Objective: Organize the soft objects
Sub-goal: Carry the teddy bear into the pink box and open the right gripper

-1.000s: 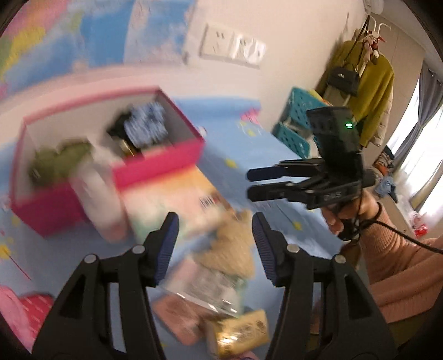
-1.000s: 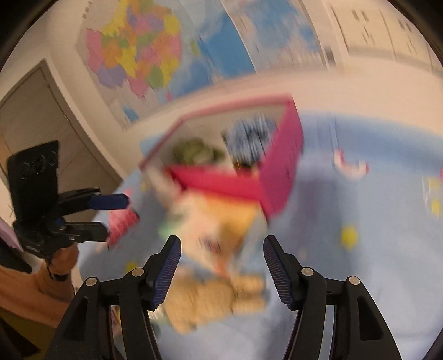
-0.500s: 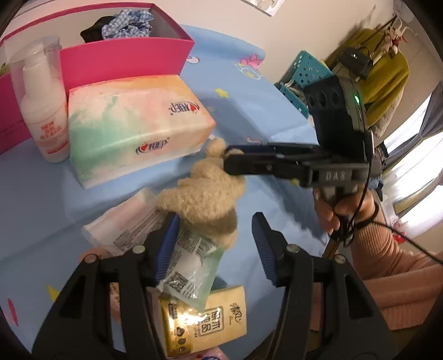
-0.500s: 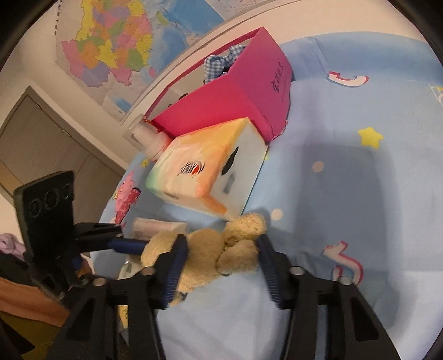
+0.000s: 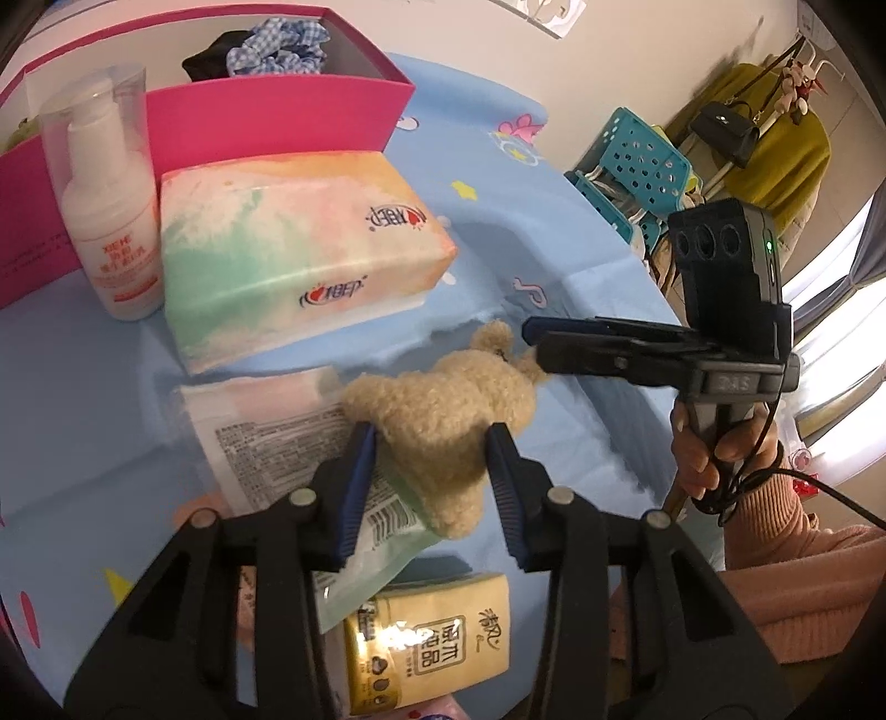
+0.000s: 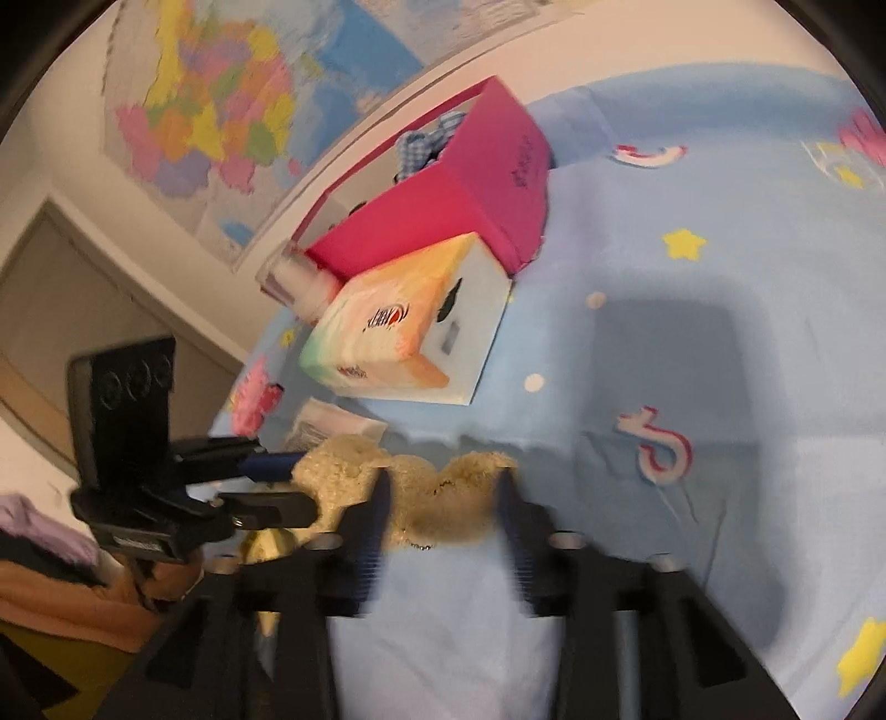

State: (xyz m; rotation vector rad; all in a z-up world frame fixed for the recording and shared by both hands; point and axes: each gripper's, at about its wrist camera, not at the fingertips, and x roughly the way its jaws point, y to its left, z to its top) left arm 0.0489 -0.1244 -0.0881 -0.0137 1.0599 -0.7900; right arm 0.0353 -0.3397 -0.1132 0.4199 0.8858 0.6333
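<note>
Left gripper (image 5: 432, 459): jaws narrowed onto one tan plush toy (image 5: 443, 410), both pads touching its sides. Right gripper (image 6: 443, 498): jaws likewise closed against the toy's opposite end. The toy lies on the blue cloth (image 5: 83, 387), partly over one clear packet (image 5: 288, 437). Beyond it: one tissue pack (image 5: 293, 255), one white pump bottle (image 5: 111, 210), one pink box (image 5: 266, 116) holding one checked fabric item (image 5: 277, 47). One yellow tissue packet (image 5: 432, 642) sits nearest.

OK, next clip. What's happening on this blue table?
A person works two handheld grippers around a beige plush toy lying on flat packets in front of a tissue pack and a pink box. The left gripper straddles one end, the right gripper the other; both have fingers against the toy, which looks not yet lifted.
</note>
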